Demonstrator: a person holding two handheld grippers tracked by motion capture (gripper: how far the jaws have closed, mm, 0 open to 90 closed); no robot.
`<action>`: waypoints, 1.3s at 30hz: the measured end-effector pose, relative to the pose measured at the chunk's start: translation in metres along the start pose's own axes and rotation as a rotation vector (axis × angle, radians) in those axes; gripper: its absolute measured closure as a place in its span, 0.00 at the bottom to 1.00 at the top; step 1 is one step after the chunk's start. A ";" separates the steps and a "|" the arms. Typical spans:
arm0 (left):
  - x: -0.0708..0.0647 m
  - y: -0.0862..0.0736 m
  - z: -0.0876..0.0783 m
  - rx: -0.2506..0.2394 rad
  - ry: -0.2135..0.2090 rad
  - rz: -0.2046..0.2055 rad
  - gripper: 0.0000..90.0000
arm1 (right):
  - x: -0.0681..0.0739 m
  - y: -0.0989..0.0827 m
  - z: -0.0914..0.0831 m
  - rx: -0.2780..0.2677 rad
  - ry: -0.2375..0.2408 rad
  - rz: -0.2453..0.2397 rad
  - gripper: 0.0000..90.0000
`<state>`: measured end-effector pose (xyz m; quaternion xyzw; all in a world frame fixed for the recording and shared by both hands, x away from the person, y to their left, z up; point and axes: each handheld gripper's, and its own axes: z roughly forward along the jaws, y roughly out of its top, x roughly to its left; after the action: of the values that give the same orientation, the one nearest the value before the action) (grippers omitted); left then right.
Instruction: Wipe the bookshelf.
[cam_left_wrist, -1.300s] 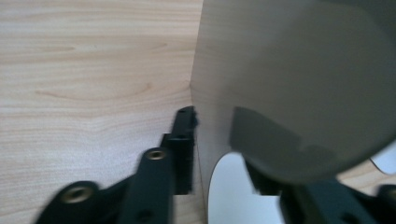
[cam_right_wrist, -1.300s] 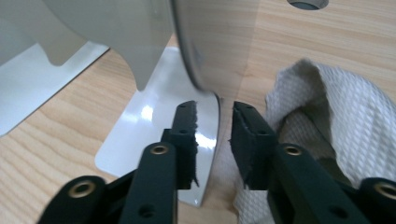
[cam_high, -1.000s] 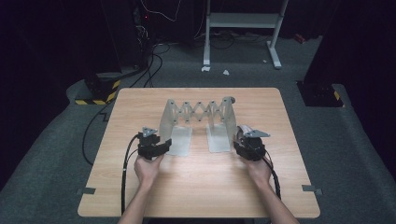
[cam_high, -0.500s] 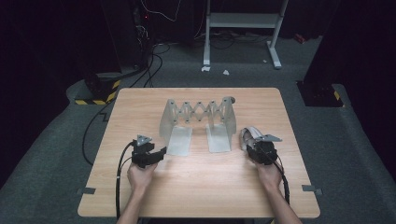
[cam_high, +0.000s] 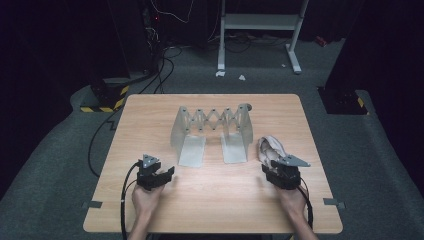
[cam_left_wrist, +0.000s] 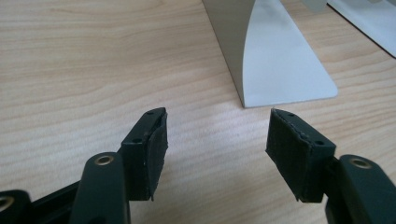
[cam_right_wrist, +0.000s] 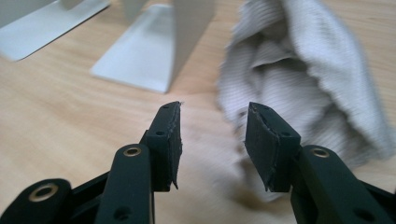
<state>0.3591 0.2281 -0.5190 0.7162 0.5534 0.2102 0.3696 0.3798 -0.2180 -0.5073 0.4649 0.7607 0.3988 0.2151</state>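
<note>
Wooden table (cam_high: 150, 115) bearing metal rack (cam_high: 212, 131), crumpled cloth (cam_high: 270, 148)

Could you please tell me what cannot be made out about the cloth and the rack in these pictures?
- Cloth: right gripper view, blurred; its right edge leaves the frame.
- Cloth's near end: high view, behind the right gripper.
- Folding rack: left gripper view, top cut off.
- Rack's scissor links: high view, too small.

One wooden table (cam_high: 210, 200) carries one grey metal rack (cam_high: 212, 122) at 12 o'clock with two flat foot plates, one crumpled cloth (cam_high: 270, 149) at 3 o'clock, and two black grippers: left gripper (cam_high: 167, 172), right gripper (cam_high: 267, 171).
</note>
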 end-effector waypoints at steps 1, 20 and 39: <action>0.000 -0.002 -0.001 0.000 0.001 0.002 0.42 | 0.003 -0.003 -0.001 0.001 0.015 -0.008 0.62; -0.017 -0.015 0.006 0.017 0.044 0.092 0.39 | 0.019 -0.022 0.006 0.097 -0.005 -0.123 0.53; -0.018 -0.015 0.006 0.024 0.051 0.091 0.34 | 0.017 -0.021 0.008 0.122 0.035 -0.111 0.39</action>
<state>0.3483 0.2105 -0.5326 0.7393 0.5321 0.2382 0.3369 0.3666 -0.2051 -0.5285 0.4270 0.8119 0.3472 0.1948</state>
